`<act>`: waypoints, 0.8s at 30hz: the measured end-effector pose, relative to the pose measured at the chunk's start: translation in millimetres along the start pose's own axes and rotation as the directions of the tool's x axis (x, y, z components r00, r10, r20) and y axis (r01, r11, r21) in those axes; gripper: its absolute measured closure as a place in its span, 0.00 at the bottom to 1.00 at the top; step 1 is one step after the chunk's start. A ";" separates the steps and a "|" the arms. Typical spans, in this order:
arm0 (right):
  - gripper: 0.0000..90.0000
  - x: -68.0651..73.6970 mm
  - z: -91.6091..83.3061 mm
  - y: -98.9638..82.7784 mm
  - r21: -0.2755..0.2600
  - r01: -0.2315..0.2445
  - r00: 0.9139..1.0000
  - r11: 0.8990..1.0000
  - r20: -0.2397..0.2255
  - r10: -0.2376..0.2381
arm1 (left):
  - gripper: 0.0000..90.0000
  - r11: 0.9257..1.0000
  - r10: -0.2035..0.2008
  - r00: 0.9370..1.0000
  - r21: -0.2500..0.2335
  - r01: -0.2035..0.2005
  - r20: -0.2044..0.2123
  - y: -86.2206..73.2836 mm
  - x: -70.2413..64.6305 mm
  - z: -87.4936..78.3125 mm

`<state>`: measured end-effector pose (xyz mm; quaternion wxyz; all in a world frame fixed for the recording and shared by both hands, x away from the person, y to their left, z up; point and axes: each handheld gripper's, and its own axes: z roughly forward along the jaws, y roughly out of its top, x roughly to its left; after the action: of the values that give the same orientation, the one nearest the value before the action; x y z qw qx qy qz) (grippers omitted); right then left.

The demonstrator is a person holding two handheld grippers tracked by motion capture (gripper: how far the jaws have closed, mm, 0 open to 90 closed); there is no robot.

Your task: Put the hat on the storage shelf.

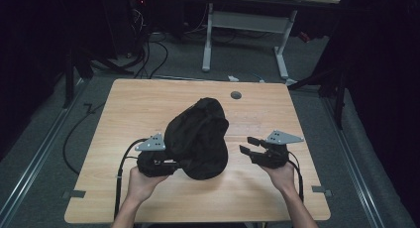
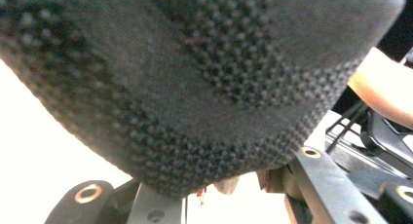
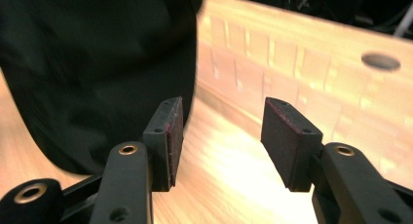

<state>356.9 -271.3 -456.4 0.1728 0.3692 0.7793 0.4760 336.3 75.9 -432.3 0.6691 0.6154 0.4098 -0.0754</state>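
A black woven fabric bag (image 1: 198, 139) lies bunched in the middle of the wooden table (image 1: 277, 198). My left gripper (image 1: 171, 164) is at its near left edge and is shut on the fabric. In the left gripper view the weave of the bag (image 2: 195, 78) hangs close over the jaws, pinched at the bottom by the left gripper (image 2: 219, 187). My right gripper (image 1: 246, 144) stands open just to the right of the bag, apart from it. In the right gripper view the bag (image 3: 87, 63) is on the left, and the right gripper (image 3: 221, 124) has bare tabletop between its pads.
A round grey grommet (image 1: 236, 95) is set in the table's far side, past the bag, and shows as the grommet (image 3: 381, 61) at the upper right. Behind the table stand a white desk frame (image 1: 247, 25) and floor cables (image 1: 148, 54).
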 end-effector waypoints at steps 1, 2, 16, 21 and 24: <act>0.56 -1.8 2.1 -4.8 0.010 -0.016 1.000 1.000 0.003 0.016 | 0.78 1.000 -0.004 1.000 -0.009 0.004 -0.001 1.5 0.5 -0.4; 0.56 -3.7 4.4 -9.9 0.018 -0.036 0.999 0.999 0.006 0.036 | 0.78 1.000 -0.009 1.000 -0.020 0.009 -0.006 3.3 0.9 -0.7; 0.53 -19.6 34.1 -50.2 0.176 -0.099 0.980 0.979 0.189 0.065 | 0.78 0.992 0.004 0.995 -0.125 -0.016 -0.097 18.1 2.4 -9.0; 0.55 -18.4 39.7 -58.4 0.193 -0.067 0.969 0.979 0.246 0.017 | 0.78 0.987 -0.003 0.993 -0.161 -0.016 -0.115 27.6 2.8 -10.6; 0.55 -19.4 42.9 -59.5 0.219 -0.076 0.969 0.973 0.246 0.020 | 0.78 0.984 -0.005 0.991 -0.179 -0.019 -0.135 32.7 4.2 -10.1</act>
<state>372.0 -275.6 -530.7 0.2114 0.4605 0.7924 0.3395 354.3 94.1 -409.2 0.6929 0.5576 0.4571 0.0060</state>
